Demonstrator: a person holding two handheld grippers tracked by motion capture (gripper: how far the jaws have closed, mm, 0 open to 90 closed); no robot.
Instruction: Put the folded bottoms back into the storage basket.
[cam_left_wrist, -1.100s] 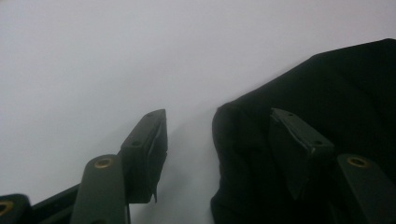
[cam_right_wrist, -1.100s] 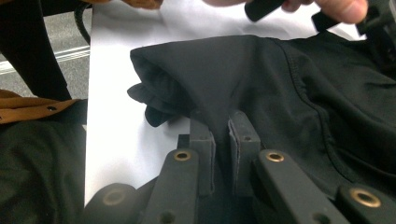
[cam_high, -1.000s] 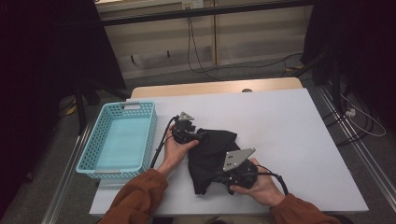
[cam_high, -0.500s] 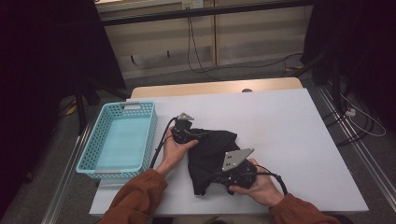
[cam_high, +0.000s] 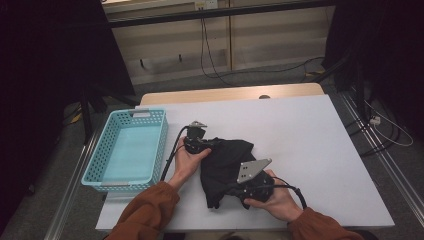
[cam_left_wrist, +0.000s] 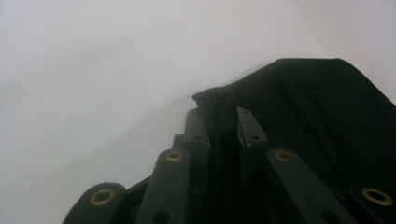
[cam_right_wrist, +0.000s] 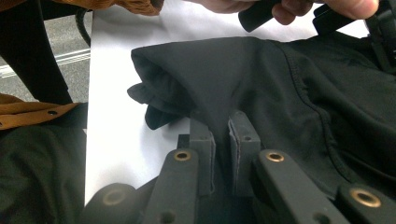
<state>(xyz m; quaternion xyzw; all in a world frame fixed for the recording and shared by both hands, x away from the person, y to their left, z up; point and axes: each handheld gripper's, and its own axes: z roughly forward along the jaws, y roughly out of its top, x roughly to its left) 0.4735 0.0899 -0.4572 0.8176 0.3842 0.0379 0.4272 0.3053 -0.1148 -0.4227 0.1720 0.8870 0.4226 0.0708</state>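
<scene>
A black garment (cam_high: 225, 162) lies crumpled on the white table (cam_high: 310, 150), between the person's two hands. My left gripper (cam_high: 211, 145) is at its upper left edge. Its jaws have just been closing and now pinch a fold of the black cloth (cam_left_wrist: 317, 116) at the left gripper's tips (cam_left_wrist: 219, 116). My right gripper (cam_high: 234, 192), with a grey plate on top, is at the garment's lower edge. In the right gripper view its jaws (cam_right_wrist: 222, 126) are shut on a ridge of the same cloth (cam_right_wrist: 261, 79), and the other hand shows at the top.
An empty light-blue plastic basket (cam_high: 95, 150) stands at the table's left edge, just left of the left hand. The left gripper's cable runs down beside it. White tabletop stretches to the right and behind the garment. Orange sleeves enter from the bottom.
</scene>
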